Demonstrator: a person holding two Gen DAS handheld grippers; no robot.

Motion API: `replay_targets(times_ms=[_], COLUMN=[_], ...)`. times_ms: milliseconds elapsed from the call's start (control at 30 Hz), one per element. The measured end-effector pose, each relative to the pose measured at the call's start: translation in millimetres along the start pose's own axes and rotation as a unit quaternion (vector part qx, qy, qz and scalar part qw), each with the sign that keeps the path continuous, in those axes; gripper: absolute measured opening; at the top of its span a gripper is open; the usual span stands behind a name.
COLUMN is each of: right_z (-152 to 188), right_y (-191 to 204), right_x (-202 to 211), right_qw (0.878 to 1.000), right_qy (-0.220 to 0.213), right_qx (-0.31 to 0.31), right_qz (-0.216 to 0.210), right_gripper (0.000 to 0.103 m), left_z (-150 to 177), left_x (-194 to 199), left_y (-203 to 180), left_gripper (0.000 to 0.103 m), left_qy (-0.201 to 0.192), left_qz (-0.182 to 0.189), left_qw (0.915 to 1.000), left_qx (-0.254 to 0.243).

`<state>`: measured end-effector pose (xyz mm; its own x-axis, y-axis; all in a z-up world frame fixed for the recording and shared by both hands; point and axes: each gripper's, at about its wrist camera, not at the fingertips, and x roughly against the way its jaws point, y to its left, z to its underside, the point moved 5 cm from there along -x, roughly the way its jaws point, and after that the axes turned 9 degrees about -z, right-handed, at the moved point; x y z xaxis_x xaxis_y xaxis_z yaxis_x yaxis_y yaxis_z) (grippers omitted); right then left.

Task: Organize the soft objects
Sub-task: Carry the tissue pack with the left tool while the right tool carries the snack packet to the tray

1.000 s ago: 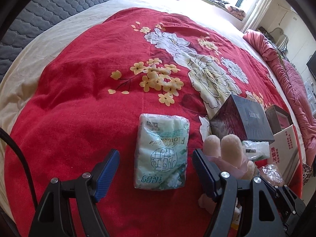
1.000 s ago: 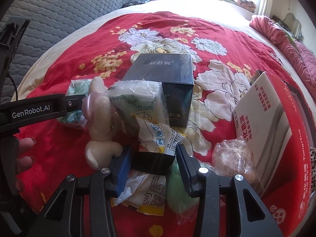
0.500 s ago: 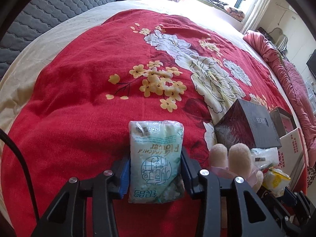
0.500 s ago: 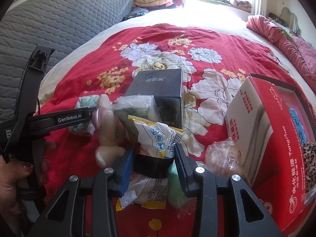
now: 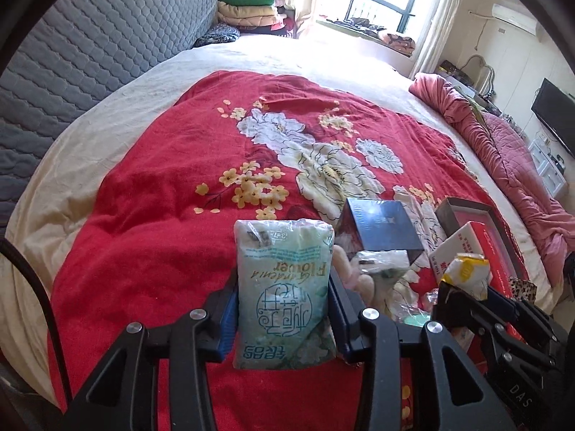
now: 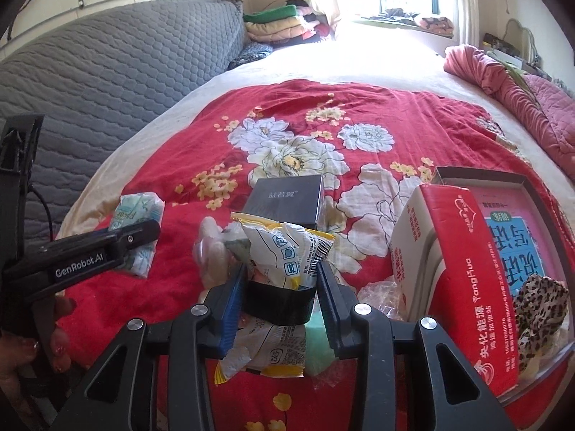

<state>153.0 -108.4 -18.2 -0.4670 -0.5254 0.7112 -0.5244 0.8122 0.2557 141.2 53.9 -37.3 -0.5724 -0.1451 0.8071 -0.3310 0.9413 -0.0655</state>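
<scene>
Left wrist view: my left gripper (image 5: 284, 318) pinches a pale green tissue pack (image 5: 283, 292), both blue pads pressed flat against its long sides; its jaws have just been closing on it. The pack stands on end at lower centre of the frame, over the red floral blanket (image 5: 172, 215) that covers the bed. To its right, at centre right, lies a dark box (image 5: 379, 228) with a pink plush toy (image 5: 350, 269) and clear plastic wrapping in front of it. At lower right I see my right gripper (image 5: 463, 289) from the side, a white and yellow snack packet (image 5: 465, 273) sticking up from it.

Right wrist view: my right gripper (image 6: 282, 300) is clamped on the snack packet (image 6: 284, 251), its pads bearing on a black band (image 6: 278, 303) wrapped around the packet's middle. The packet sits at lower centre of the frame; its printed lower end hangs below the band. Behind it stands the dark box (image 6: 287, 199), and the plush toy (image 6: 212, 255) shows just left of the packet. A red and white carton (image 6: 456, 273) fills the right of the frame, with a leopard-print cloth (image 6: 539, 305) in front of it at the right edge. At middle left, my left gripper (image 6: 143, 239) holds the tissue pack (image 6: 138, 231), and the person's fingers (image 6: 59, 330) curl round its handle at lower left.
</scene>
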Motion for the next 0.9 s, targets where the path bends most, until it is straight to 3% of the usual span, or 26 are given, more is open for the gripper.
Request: replay_targets(times_ms=[400,900], right_z=[-29.3,-42.8], right_y=[-4.6,-45.0], right_x=[76.0,161.9], right_qw=[0.997,0.991], right_qy=[-0.071,-0.130], right_qx=[0.003,-0.014], right_qz=[-0.005,0.014], right_gripper=[0.040,0.039], left_z=[-1.6,-9.2], left_x=[69.7,118.6], left_y=[-44.9,-108.4], left_gripper=[0.043,0.043], left_qy=[-0.042,-0.071], left_qz=[0.016,0.045], left_qw=[0.9985,0.9936], left_qx=[-0.031,-0.076])
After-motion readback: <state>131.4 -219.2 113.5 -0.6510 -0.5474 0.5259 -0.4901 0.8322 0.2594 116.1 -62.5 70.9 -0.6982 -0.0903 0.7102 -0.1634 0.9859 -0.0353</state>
